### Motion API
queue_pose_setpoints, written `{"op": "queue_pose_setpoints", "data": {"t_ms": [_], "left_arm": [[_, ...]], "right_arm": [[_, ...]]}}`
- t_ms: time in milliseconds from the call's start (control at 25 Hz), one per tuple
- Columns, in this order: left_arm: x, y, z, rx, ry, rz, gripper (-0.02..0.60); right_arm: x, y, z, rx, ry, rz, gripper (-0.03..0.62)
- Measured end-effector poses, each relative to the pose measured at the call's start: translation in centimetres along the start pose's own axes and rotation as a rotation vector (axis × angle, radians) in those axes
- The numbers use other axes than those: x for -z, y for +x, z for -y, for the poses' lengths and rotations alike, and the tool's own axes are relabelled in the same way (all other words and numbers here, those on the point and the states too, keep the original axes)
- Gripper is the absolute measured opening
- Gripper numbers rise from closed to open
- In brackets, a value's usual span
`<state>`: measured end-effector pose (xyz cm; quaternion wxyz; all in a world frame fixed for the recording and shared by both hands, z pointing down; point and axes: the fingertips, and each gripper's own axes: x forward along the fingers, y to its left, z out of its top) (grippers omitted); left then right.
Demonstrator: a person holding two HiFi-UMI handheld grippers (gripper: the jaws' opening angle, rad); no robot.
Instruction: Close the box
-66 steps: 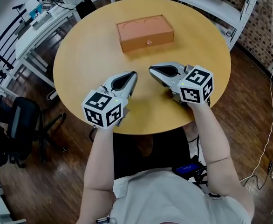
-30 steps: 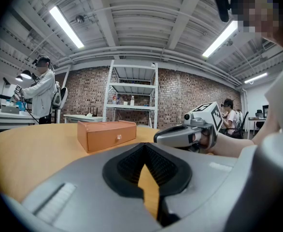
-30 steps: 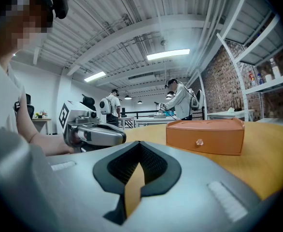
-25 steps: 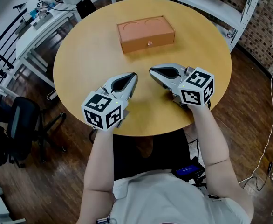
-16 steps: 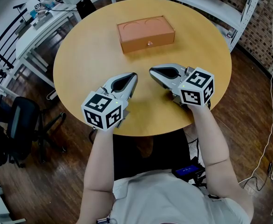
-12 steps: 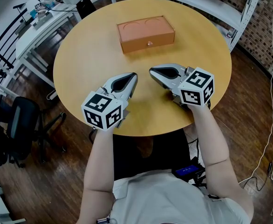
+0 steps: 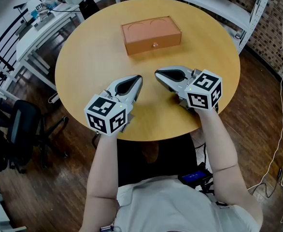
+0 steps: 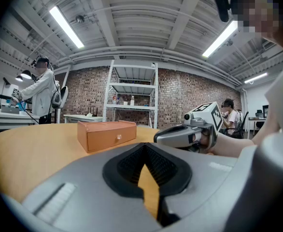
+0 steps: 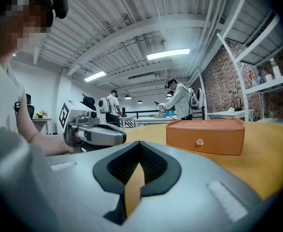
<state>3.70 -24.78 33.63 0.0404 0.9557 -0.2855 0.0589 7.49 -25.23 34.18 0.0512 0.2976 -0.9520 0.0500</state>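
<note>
The orange box [image 7: 151, 34], long axis running nine to three, is sitting on the far side of the table [image 7: 83, 57], at about twelve o'clock from where I am resting my clenched, empty left gripper [image 7: 137, 77] and right gripper [image 7: 157, 73], the right lying slightly nearer.

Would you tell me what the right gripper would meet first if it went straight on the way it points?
Probably nothing: the right gripper aims between the left gripper and the box, over bare table. It may graze the left gripper's tip.

One box [image 7: 151, 34], one table [image 7: 83, 66] — two grippers: left gripper [image 7: 138, 77], right gripper [image 7: 157, 73]
</note>
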Motion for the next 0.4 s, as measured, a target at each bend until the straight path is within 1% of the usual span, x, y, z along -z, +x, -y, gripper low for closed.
{"op": "queue_pose_setpoints", "data": {"t_ms": [400], "left_arm": [[-0.10, 0.11, -0.03, 0.000, 0.000, 0.001, 0.002]], "right_arm": [[-0.09, -0.01, 0.11, 0.000, -0.001, -0.001, 0.000]]}}
